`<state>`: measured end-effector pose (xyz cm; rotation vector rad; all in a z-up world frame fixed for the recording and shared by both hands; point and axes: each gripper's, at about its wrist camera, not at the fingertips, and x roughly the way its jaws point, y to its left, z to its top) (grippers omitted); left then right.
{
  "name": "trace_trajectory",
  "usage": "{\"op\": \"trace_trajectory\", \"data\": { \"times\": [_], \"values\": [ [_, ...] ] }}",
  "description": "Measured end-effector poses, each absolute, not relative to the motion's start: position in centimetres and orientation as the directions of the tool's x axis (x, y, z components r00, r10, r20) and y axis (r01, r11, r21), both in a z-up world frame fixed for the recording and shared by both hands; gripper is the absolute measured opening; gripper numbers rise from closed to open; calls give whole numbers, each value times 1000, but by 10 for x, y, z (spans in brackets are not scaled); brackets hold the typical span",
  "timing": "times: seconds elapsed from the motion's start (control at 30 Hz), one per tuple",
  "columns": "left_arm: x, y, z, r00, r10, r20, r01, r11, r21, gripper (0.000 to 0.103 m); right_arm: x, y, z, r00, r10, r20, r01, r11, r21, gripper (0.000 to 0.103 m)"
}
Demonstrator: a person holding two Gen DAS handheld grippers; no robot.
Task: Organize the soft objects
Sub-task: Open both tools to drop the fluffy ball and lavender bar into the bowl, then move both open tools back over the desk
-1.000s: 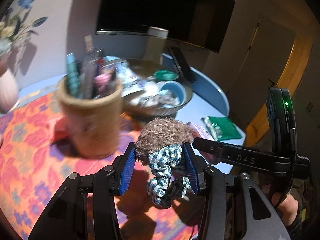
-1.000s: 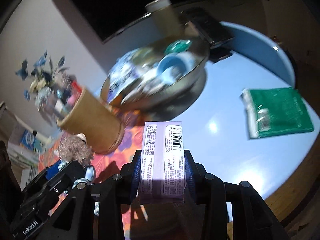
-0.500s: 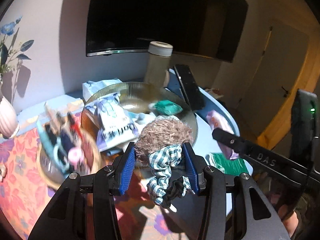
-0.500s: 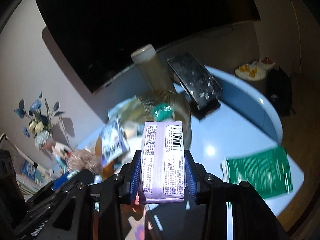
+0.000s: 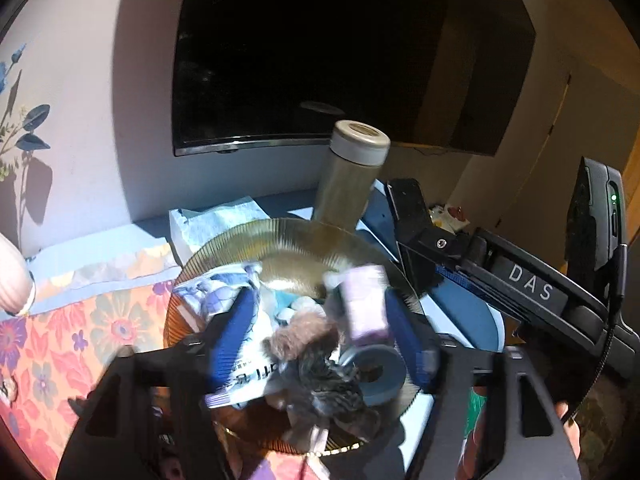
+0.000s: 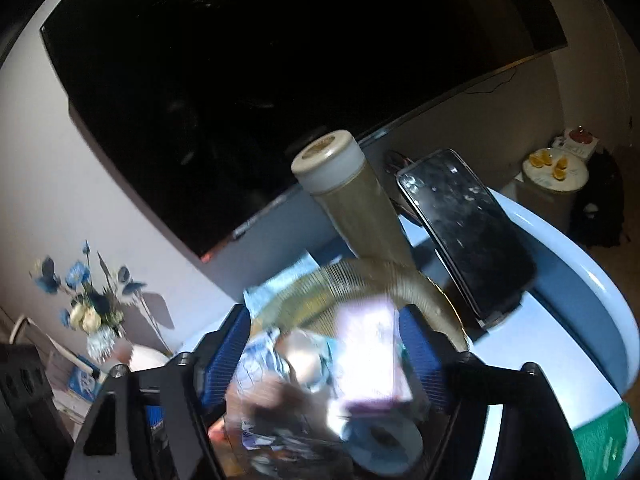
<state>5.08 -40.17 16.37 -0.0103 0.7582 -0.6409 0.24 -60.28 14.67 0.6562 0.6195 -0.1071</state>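
Observation:
My left gripper [image 5: 320, 336] hangs over the ribbed amber glass bowl [image 5: 288, 240], its jaws opening. The brown plush toy with a checked scarf [image 5: 312, 360] is blurred between the blue pads and touches neither, dropping into the bowl. My right gripper [image 6: 324, 356] is over the same bowl [image 6: 360, 276] with its jaws opening too. The purple packet [image 6: 372, 360] is tilted and blurred between its pads, loose from them. In the left wrist view that purple packet [image 5: 364, 304] falls beside the toy.
The bowl holds a white-and-blue packet [image 5: 240, 320] and a grey-blue ring [image 5: 376, 372]. Behind it stand a tall flask [image 5: 352, 176], a propped phone [image 6: 468, 232] and a tissue pack [image 5: 216, 220]. A green packet [image 6: 604, 440] lies at the right, a floral cloth [image 5: 80, 340] at the left.
Both grippers travelled from the cup side to above the bowl. Their jaws spread, and the plush toy and the purple packet came loose and are dropping.

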Motion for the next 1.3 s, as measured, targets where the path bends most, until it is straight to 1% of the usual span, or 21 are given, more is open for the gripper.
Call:
{"op": "trace_trajectory", "data": {
  "times": [0.2, 0.37, 0.47, 0.53, 0.6, 0.7, 0.9, 1.2, 1.27, 1.3],
  "values": [
    [42, -400, 165, 554, -563, -613, 564, 796, -220, 75, -3, -601, 138, 803, 120, -583, 279, 789, 547, 75],
    [22, -395, 170, 553, -563, -614, 585, 788, -195, 75, -18, -592, 132, 785, 136, -604, 287, 785, 549, 75],
    [6, -381, 174, 555, -568, -608, 583, 787, -203, 75, -32, -585, 133, 787, 137, -602, 291, 777, 558, 75],
    [-12, -363, 172, 538, -592, -600, 586, 774, -238, 75, -40, -579, 135, 782, 139, -608, 293, 779, 554, 75],
    [-28, -346, 167, 540, -586, -604, 581, 779, -236, 75, -49, -571, 139, 780, 142, -609, 286, 785, 549, 75],
    [-48, -305, 158, 587, -538, -605, 537, 818, -207, 75, -69, -551, 144, 781, 138, -609, 266, 809, 524, 75],
    [-56, -201, 138, 650, -435, -623, 383, 896, -226, 75, -98, -486, 134, 743, 154, -652, 212, 869, 447, 76],
    [-42, -71, 111, 697, -282, -659, 166, 958, -235, 75, -88, -345, 108, 638, 275, -719, 28, 925, 379, 76],
    [-37, -55, 106, 699, -264, -664, 138, 962, -237, 75, -83, -318, 102, 616, 258, -745, 7, 943, 332, 76],
    [-33, -44, 101, 699, -249, -671, 121, 965, -233, 75, -77, -300, 98, 603, 219, -767, 11, 959, 283, 76]
  ]
}}
